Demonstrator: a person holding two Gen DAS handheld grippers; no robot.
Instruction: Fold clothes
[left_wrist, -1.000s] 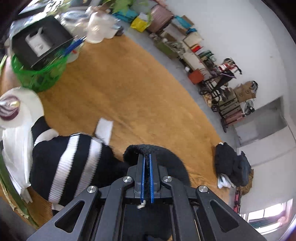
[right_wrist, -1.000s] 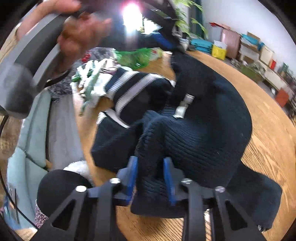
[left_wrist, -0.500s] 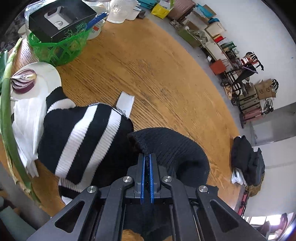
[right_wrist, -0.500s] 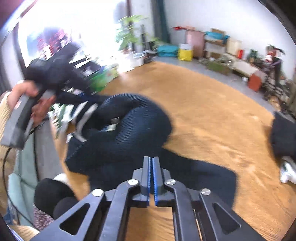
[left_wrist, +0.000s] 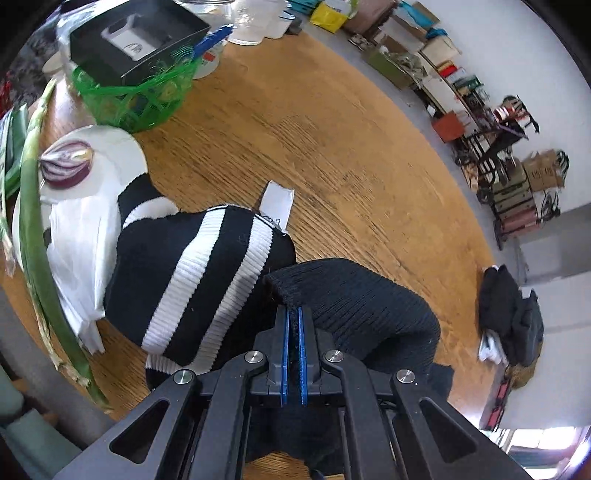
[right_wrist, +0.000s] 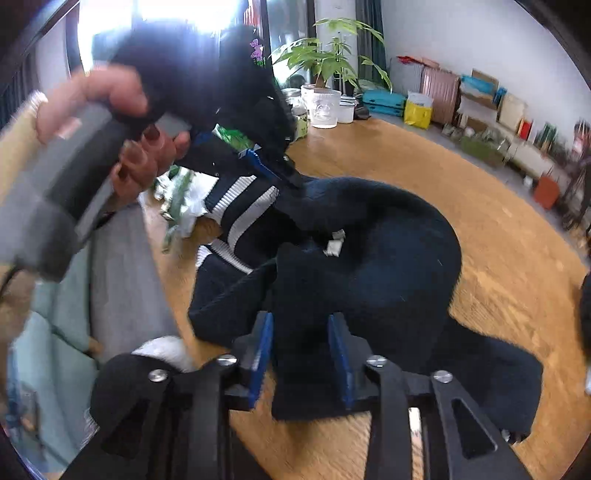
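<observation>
A black knit sweater with white stripes lies bunched on the round wooden table. My left gripper is shut on a black ribbed edge of it, held just above the table. In the right wrist view a person's hand holds that left gripper over the striped part. My right gripper is low over the dark body of the sweater. Its jaws are opening, and a fold of the knit lies between the blue pads.
A green mesh basket with a black box, a white plate with a cut red onion, a leek and a white cloth crowd the table's left. A dark clothes pile sits at the far right edge. Potted plant behind.
The right gripper let go of the knit, shut empty and pulled back, then came down again with its jaws apart over a fold. The left gripper kept its hold and tilted further down.
</observation>
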